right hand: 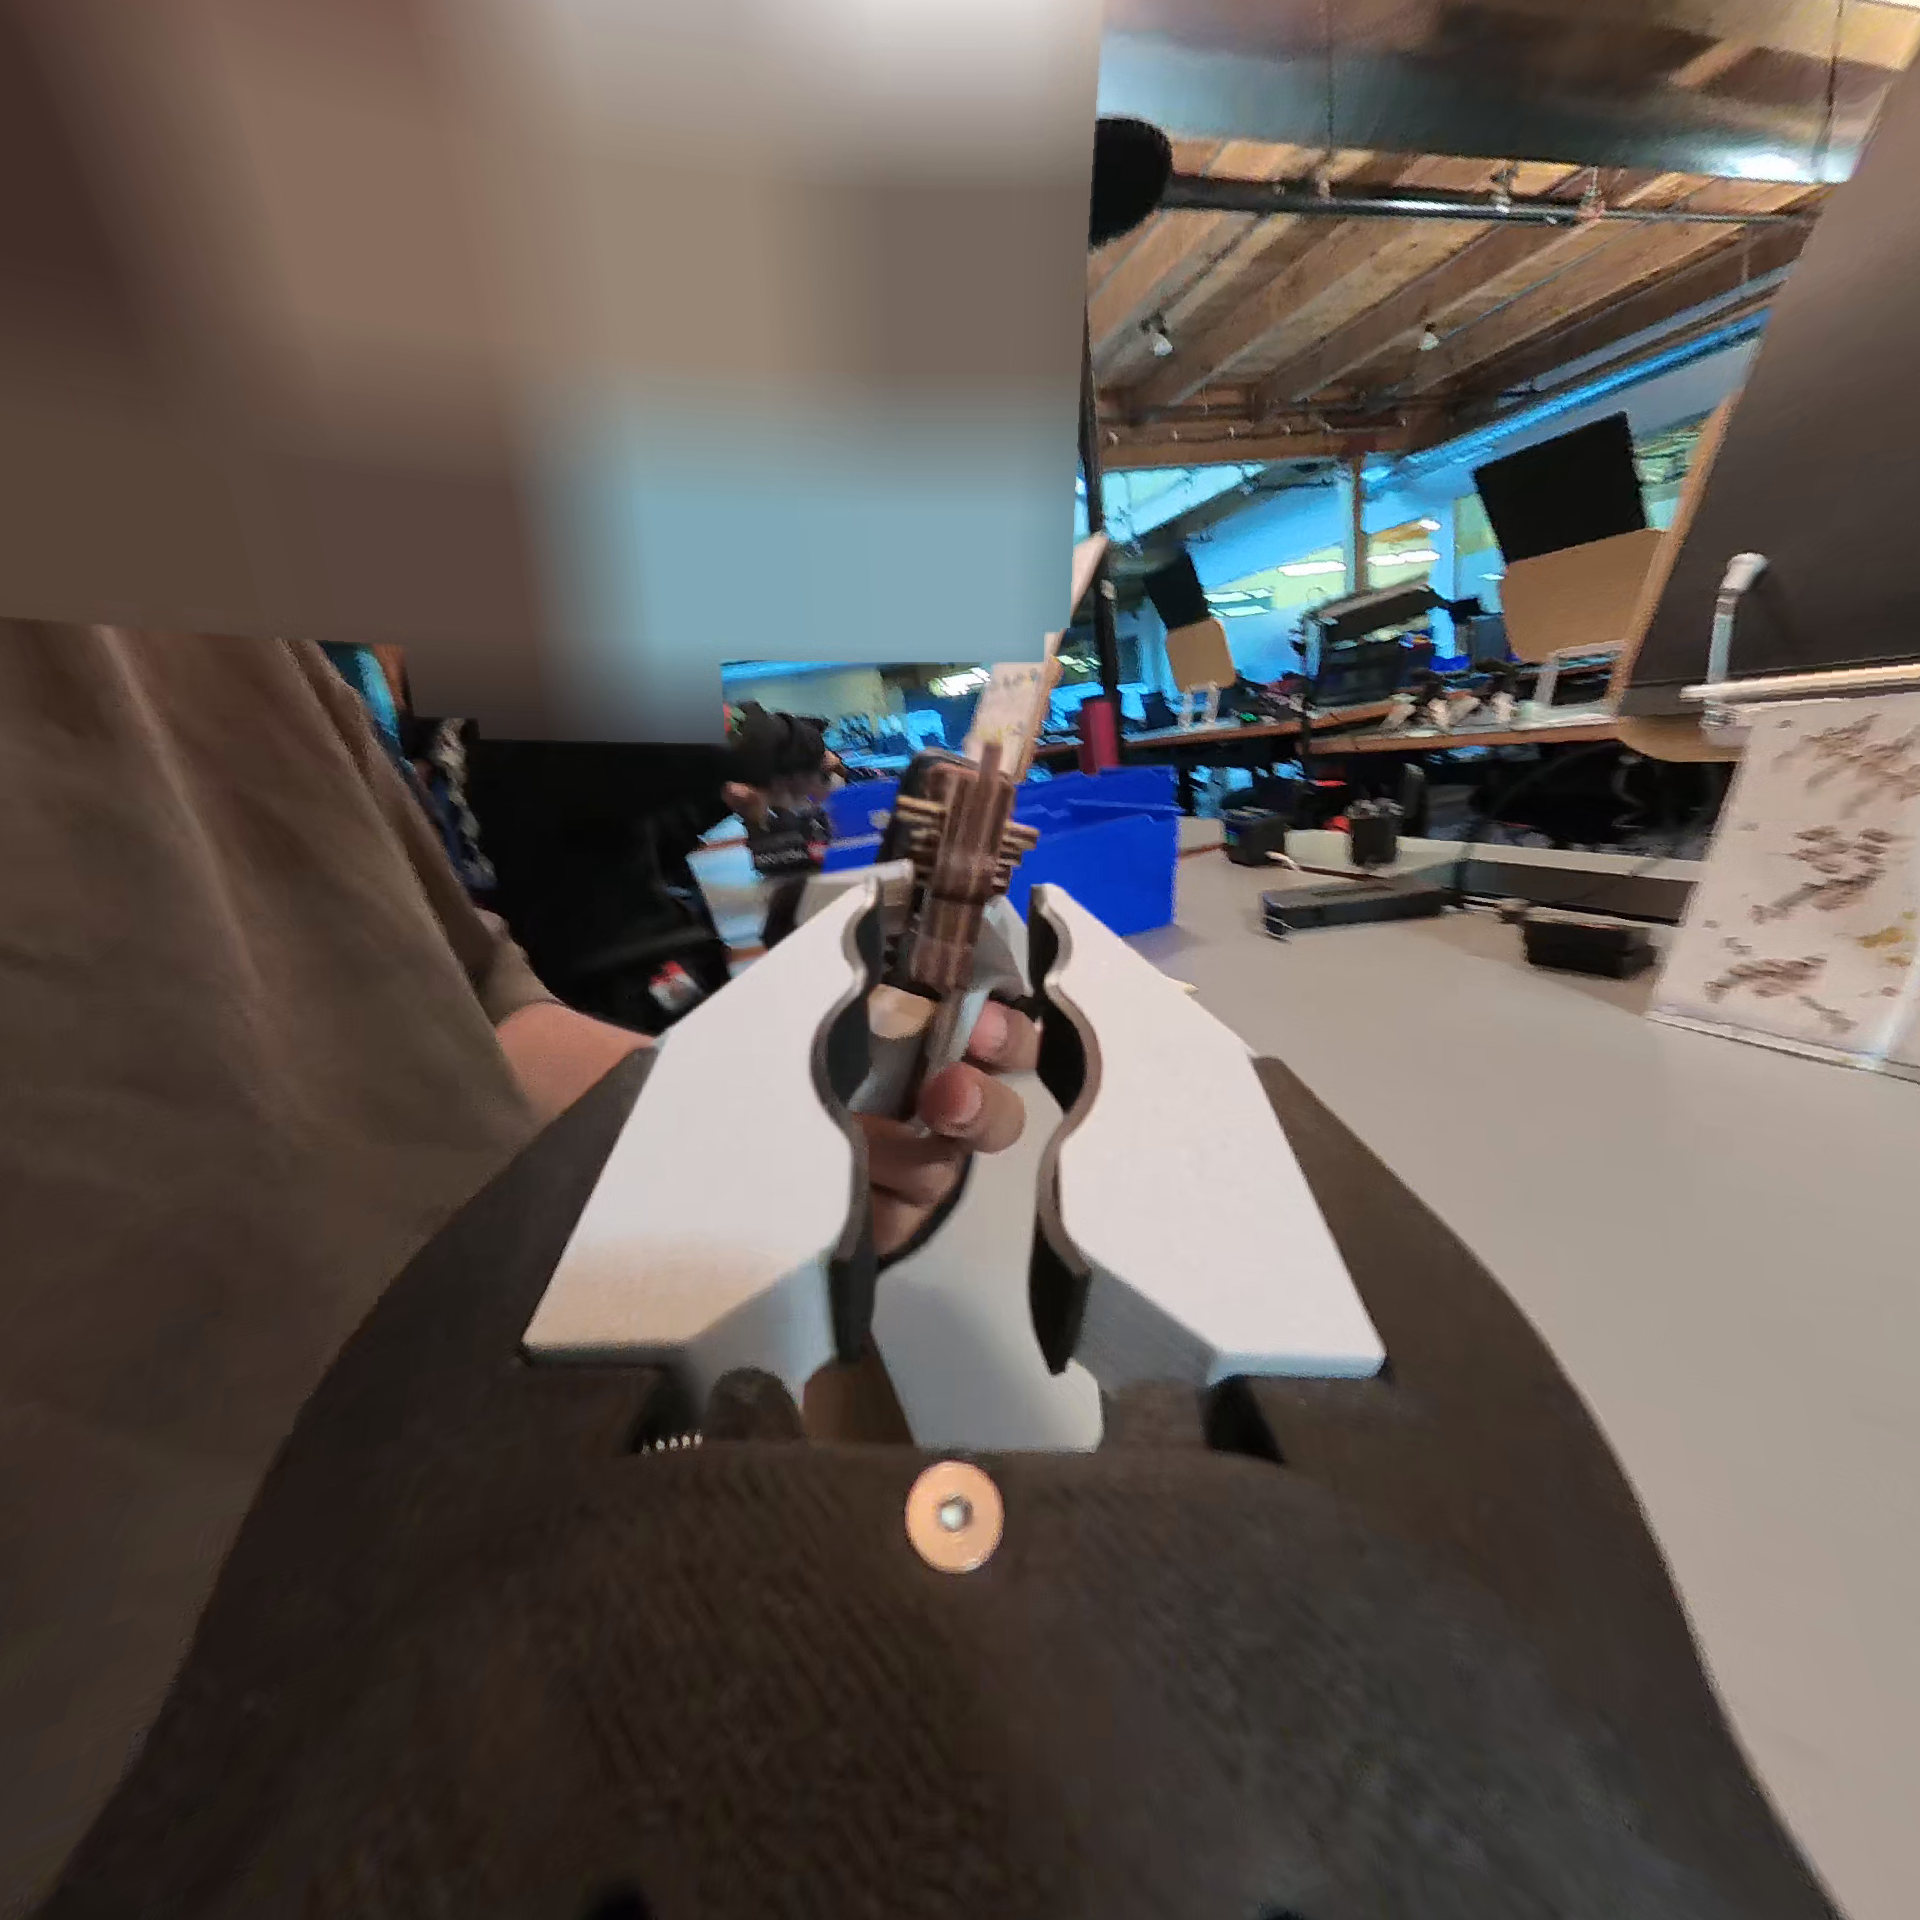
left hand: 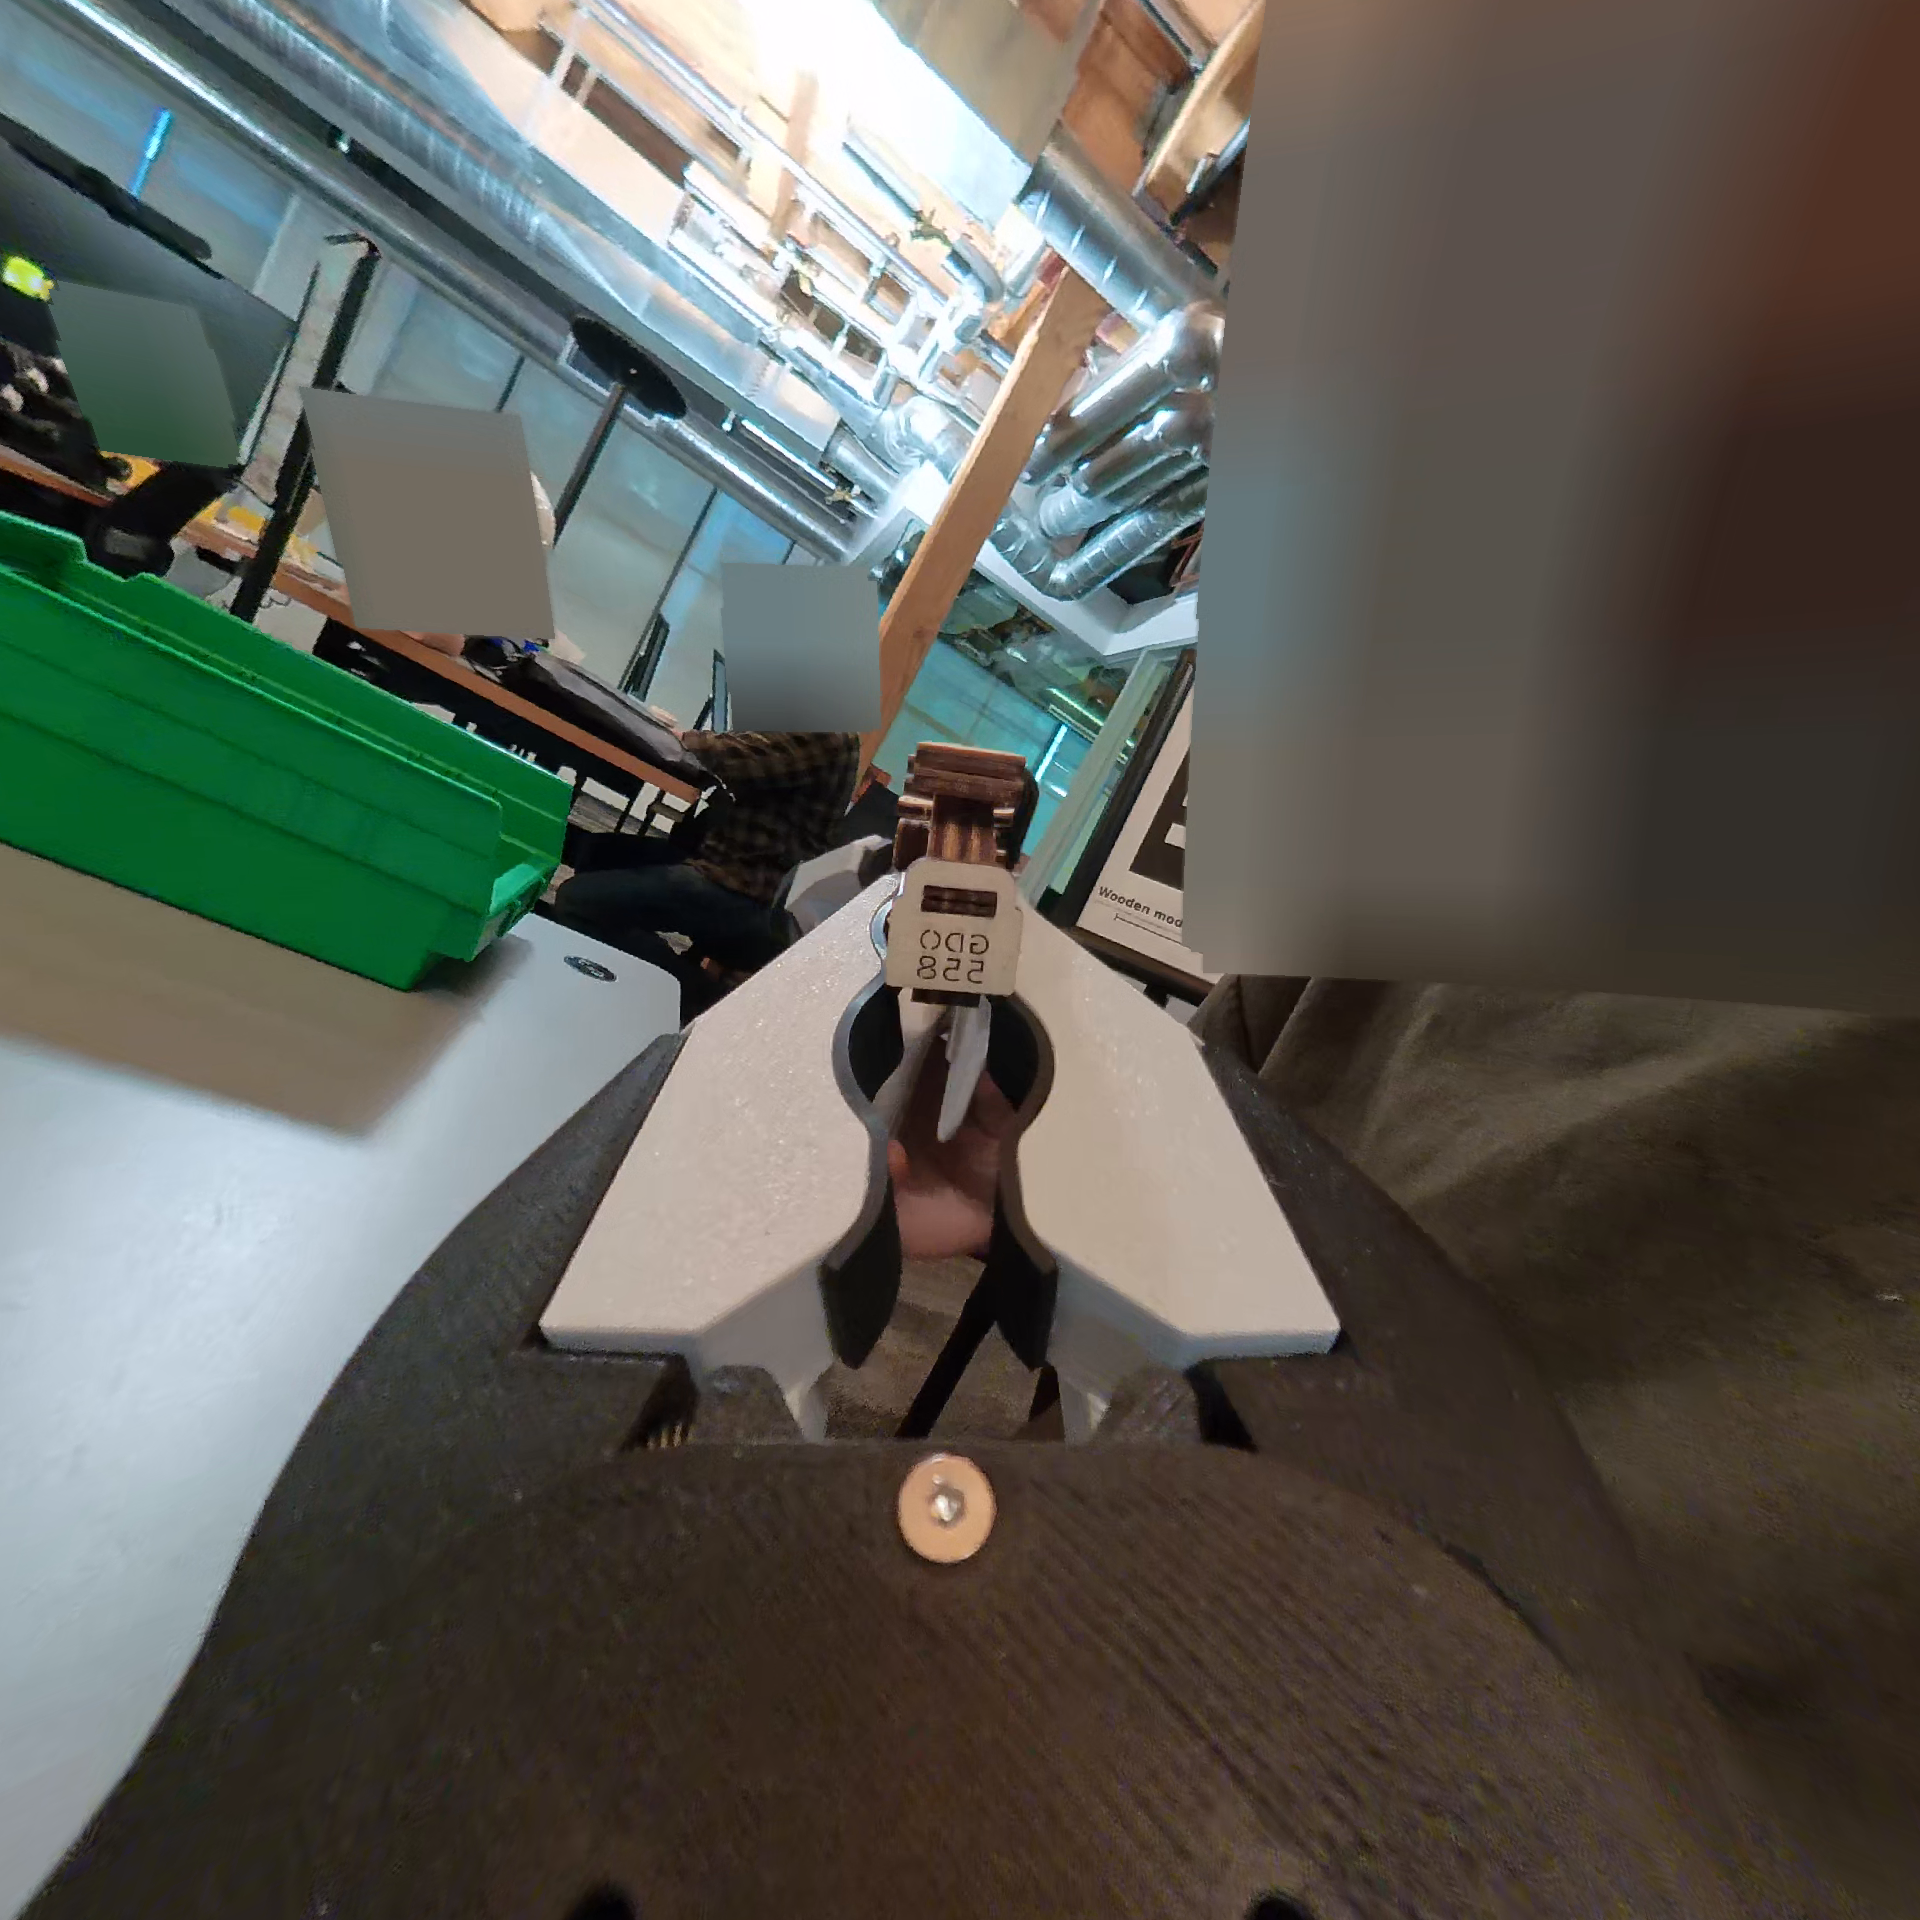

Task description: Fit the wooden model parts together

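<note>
Both grippers raised off the table, wooden model sitting right at their tips.

The left gripper has its white fingers pinched in on the wooden model, which pokes up past the tips with a pale tag-like plate facing the camera. From the right wrist view, the right gripper has its jaws spread a bit, and the wooden model stands between the tips; can't tell if they touch it. A person's hand shows behind. Green bin on the grey table, blue bin further off.
</note>
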Tool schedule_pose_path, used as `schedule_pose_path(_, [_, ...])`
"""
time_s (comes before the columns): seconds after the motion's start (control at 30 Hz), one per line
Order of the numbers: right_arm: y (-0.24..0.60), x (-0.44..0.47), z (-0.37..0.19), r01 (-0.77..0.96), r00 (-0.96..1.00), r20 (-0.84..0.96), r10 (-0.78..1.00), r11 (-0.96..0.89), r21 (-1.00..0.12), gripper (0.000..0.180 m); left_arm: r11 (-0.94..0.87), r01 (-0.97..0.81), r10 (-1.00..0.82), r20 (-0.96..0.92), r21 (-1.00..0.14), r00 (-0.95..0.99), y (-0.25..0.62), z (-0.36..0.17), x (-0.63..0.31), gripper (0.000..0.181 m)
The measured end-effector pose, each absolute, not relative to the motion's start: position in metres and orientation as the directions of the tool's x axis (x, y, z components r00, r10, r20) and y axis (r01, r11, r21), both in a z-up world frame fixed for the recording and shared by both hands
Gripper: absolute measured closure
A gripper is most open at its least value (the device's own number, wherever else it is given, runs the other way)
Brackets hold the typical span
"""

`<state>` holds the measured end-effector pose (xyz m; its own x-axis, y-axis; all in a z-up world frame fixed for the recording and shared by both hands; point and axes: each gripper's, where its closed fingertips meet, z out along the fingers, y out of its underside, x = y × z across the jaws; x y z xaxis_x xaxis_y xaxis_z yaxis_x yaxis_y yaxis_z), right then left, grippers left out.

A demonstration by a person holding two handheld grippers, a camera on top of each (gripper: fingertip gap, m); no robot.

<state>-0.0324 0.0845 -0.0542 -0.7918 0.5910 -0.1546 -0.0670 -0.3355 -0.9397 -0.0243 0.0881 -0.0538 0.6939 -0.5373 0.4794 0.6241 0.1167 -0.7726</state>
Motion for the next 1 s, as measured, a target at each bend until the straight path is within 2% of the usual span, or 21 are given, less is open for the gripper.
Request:
schedule_pose_path(0.23, [0.094, -0.041, -0.063, 0.007, -0.748, -0.241, 0.619, -0.356, -0.935, 0.158, 0.066, 0.716, -0.479, 0.608, -0.695, 0.634, 0.098, -0.067, -0.036, 0.175])
schedule_pose_path(0.4, [0.103, -0.052, -0.079, 0.141, -0.700, -0.398, 0.593, -0.432, -0.891, 0.160, 0.008, 0.859, -0.466, 0.758, -0.512, 0.457, 0.106, -0.080, -0.047, 0.175])
schedule_pose_path(0.47, [0.105, -0.054, -0.082, 0.186, -0.691, -0.453, 0.563, -0.468, -0.864, 0.160, -0.001, 0.882, -0.467, 0.780, -0.472, 0.417, 0.107, -0.083, -0.049, 0.175])
schedule_pose_path(0.77, [0.108, -0.056, -0.086, 0.215, -0.679, -0.485, 0.551, -0.482, -0.850, 0.163, 0.016, 0.822, -0.424, 0.740, -0.570, 0.522, 0.107, -0.085, -0.049, 0.175])
schedule_pose_path(1.0, [0.108, -0.056, -0.087, 0.208, -0.675, -0.469, 0.570, -0.462, -0.862, 0.165, 0.012, 0.811, -0.416, 0.734, -0.585, 0.536, 0.107, -0.086, -0.048, 0.174])
